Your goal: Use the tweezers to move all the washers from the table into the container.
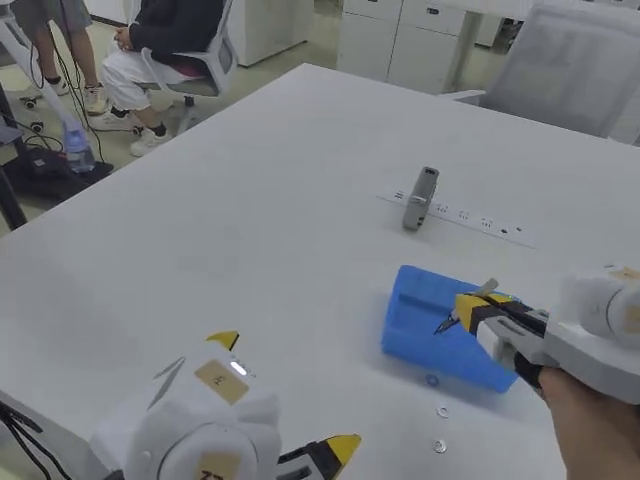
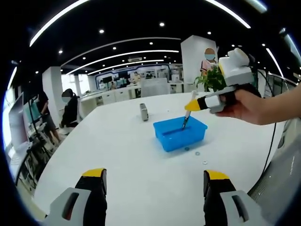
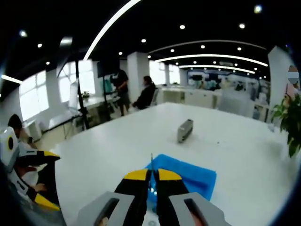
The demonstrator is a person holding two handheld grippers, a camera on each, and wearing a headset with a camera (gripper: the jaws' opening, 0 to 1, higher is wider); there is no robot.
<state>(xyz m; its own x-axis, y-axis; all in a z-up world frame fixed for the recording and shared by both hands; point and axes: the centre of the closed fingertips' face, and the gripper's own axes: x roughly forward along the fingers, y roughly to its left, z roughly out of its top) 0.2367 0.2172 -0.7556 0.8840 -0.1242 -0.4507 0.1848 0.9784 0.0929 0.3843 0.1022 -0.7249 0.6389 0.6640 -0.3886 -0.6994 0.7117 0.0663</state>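
1. My R claw is pressed together, pinching thin metal tweezers; tip points down over the blue rectangular plastic container.
2. My L claw is spread wide, holding nothing, low over white table.
3. On table just beside container: small silver ring washers.

The table has a smooth white top, matt with a faint sheen. The container looks like blue plastic, smooth and slightly glossy. The washers are small rings of bright metal. The tweezers are slim, pale metal with a dull shine. The left gripper and right gripper have matt white plastic bodies, and their fingers carry smooth yellow tips. A grey block looks matt.
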